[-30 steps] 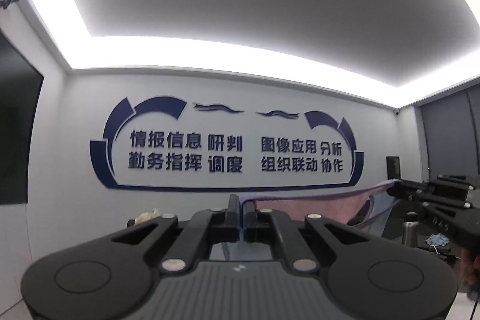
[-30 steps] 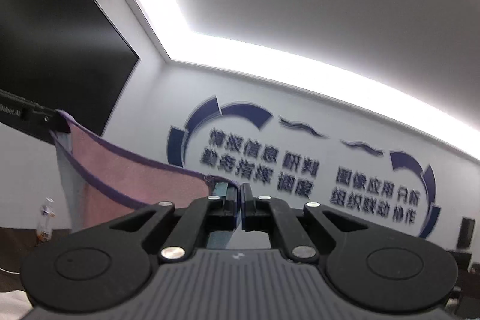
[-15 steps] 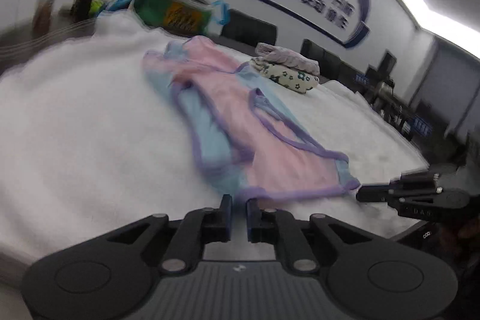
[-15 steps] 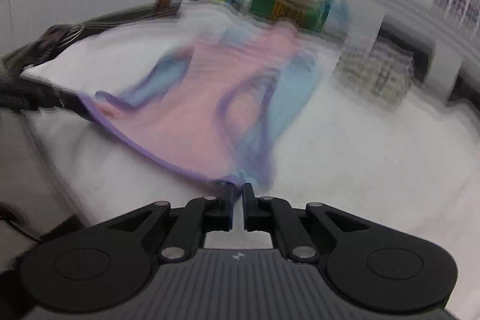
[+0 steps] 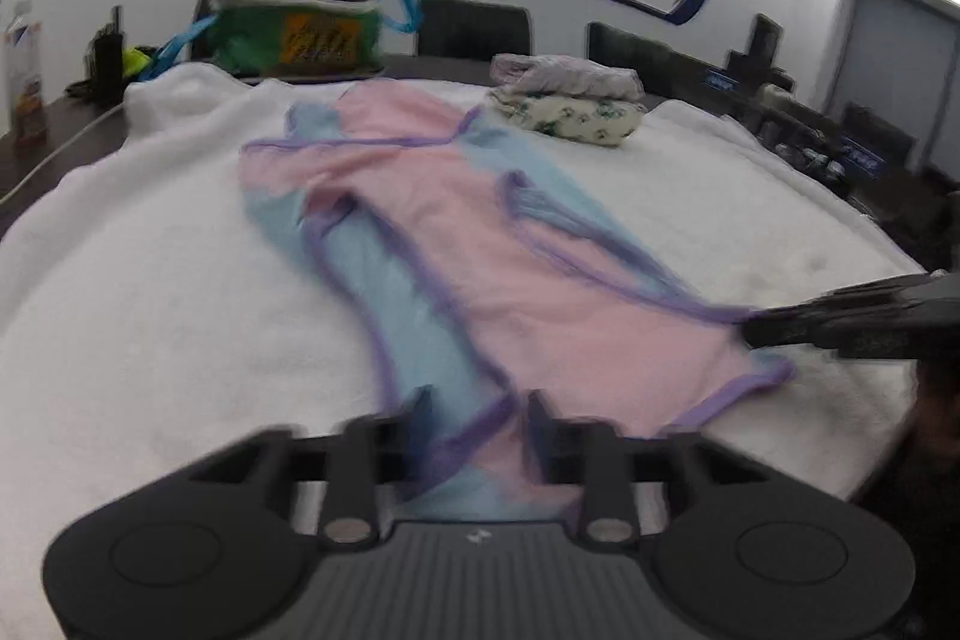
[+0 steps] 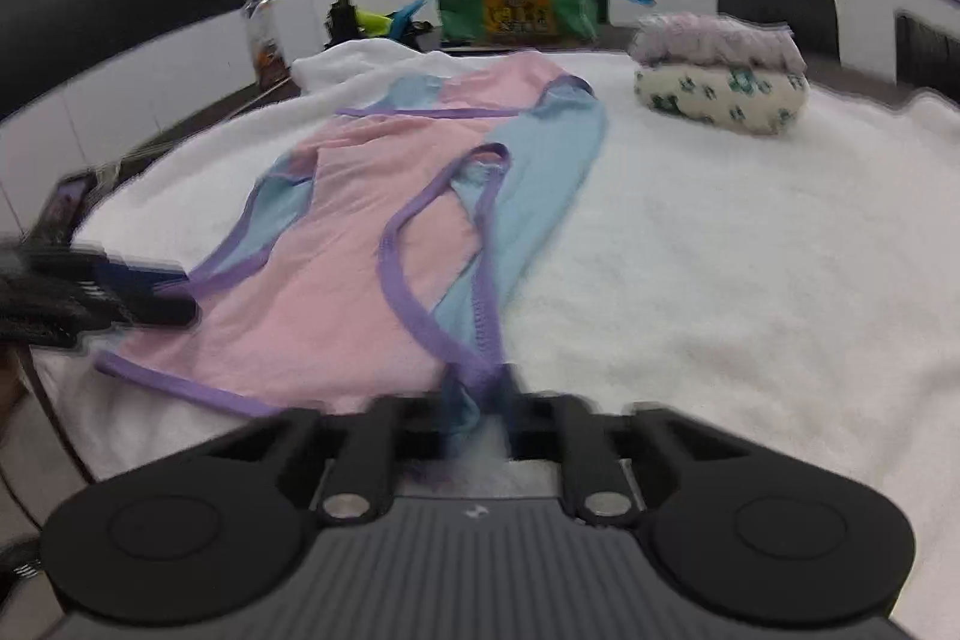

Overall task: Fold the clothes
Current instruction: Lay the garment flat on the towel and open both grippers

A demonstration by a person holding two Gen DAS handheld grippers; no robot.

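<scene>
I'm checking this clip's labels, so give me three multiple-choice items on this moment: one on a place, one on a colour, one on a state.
1. Where does the folded pile sit?
A. beyond the garment on the white blanket
B. on a chair
C. inside the green bag

2. What colour is the trim of the pink and blue garment?
A. yellow
B. purple
C. black

3. How is the garment lying?
A. hanging in the air
B. folded into a square
C. spread out on the blanket

Key: 1 A, it rests on the blanket past the garment's far end; 2 B, purple bands edge it; 3 C, it lies stretched out, unfolded.
</scene>
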